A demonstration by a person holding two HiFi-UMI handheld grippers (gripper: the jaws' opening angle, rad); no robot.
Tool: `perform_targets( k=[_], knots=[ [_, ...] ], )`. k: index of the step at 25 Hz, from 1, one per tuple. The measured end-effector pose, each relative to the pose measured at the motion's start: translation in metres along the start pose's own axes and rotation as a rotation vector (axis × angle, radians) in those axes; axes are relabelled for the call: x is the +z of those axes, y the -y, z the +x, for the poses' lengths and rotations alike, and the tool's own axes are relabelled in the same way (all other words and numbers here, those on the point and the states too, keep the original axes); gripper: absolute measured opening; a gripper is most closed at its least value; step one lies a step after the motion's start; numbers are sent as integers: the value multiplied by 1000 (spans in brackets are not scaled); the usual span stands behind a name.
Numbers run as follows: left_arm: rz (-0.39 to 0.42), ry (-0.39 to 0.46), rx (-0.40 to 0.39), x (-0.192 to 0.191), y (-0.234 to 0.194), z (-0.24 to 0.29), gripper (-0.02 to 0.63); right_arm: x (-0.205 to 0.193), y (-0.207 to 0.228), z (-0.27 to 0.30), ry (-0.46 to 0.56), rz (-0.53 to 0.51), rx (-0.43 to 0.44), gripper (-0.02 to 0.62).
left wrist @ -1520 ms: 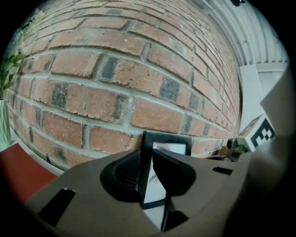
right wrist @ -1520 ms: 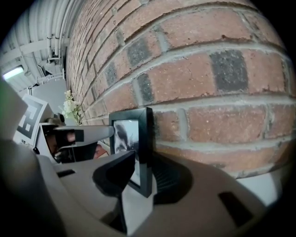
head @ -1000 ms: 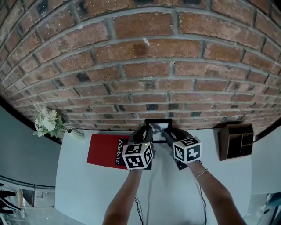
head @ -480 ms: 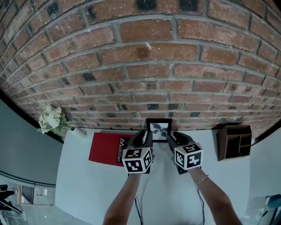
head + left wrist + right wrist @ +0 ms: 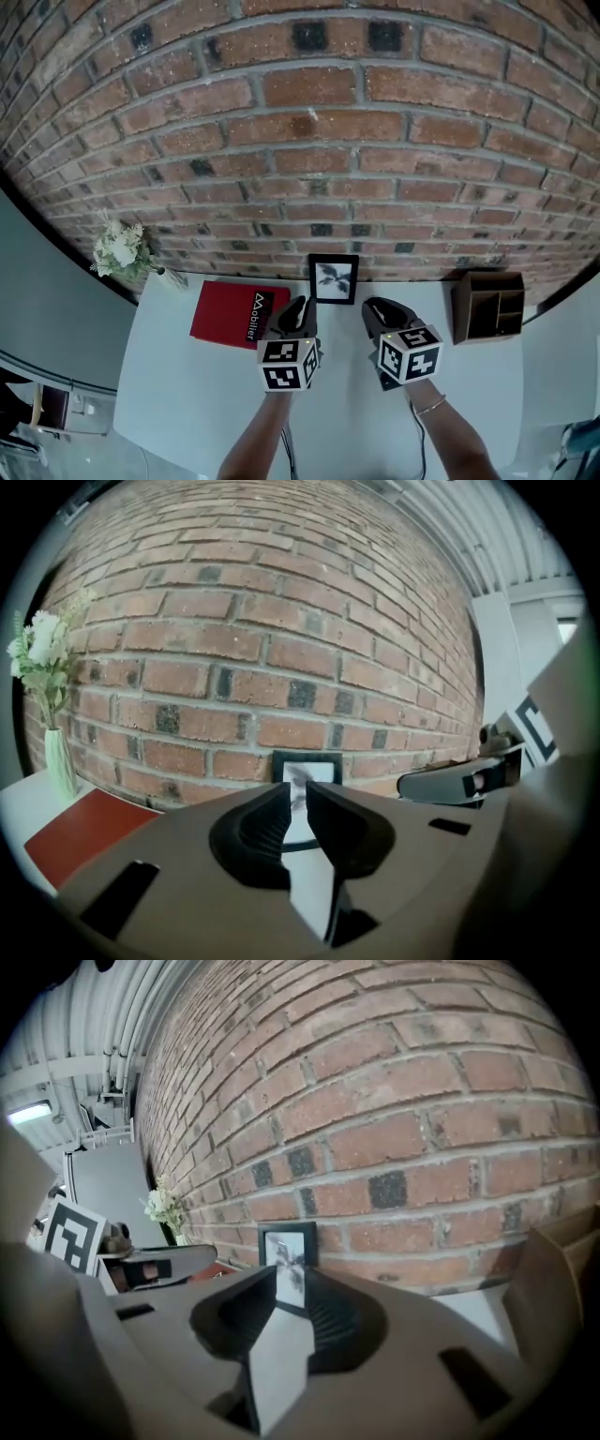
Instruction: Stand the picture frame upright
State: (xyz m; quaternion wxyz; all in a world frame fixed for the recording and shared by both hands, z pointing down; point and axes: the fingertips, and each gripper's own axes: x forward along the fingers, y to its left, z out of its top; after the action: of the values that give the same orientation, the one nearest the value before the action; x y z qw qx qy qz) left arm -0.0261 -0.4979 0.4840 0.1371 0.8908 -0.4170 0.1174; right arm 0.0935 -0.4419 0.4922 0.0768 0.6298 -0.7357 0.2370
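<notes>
Left gripper (image 5: pixel 298 794): fingers a narrow gap apart, having just been closing. Nothing is between them; only the bare surface and the distant frame show through the gap.
Right gripper (image 5: pixel 292 1283): fingers moderately parted, wider than the left pair, also just been closing. They hold nothing.
Gripper position: both hover side by side above the white surface (image 5: pixel 187 394), pointing toward the wall. They are near the frame but clear of it, one to either side of its line.
Picture frame (image 5: pixel 335 279): small, black-bordered, with a pale print. It stands upright on the surface at the foot of the brick wall (image 5: pixel 309 122), face toward the grippers. No view settles whether it leans on the wall or rests on its own strut.
Neighbours: a red book (image 5: pixel 230 314) lies flat just left of the frame. A wooden organiser (image 5: pixel 487 305) sits well to the right, and a vase of white flowers (image 5: pixel 120 251) at the far left corner.
Task status (judged): the frame appears already stood up, with no grip remaining on it.
Handling (judged): light and stiff. The front is probably glazed, so slick and breakable. It is narrow at the base and liable to tip forward if nudged.
Hold points (judged): the two black side rails, one gripper to each, at about mid-height. Keep off the glazed face and the top edge.
</notes>
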Motion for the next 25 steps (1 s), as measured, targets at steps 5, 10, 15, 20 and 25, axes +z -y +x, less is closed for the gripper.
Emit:
perform_targets(
  k=[5,10,15,20,25],
  knots=[
    [33,7,21,-1,11,-24,21,-1,-2,-29,14,-4,-8,65],
    [28,14,38,-2,22,-50,9,-1,-3,-59,43,13,-24,28],
    [24,27,49,0,33,-78,3,1,-8,-89,66,6,-21,3],
    [26,40,60,1,41,-101,3,4,-10,-115,92,-7,-27,3],
    [25,48,74,0,49,-120,2,5,-14,-135,110,-18,-24,3]
  ],
)
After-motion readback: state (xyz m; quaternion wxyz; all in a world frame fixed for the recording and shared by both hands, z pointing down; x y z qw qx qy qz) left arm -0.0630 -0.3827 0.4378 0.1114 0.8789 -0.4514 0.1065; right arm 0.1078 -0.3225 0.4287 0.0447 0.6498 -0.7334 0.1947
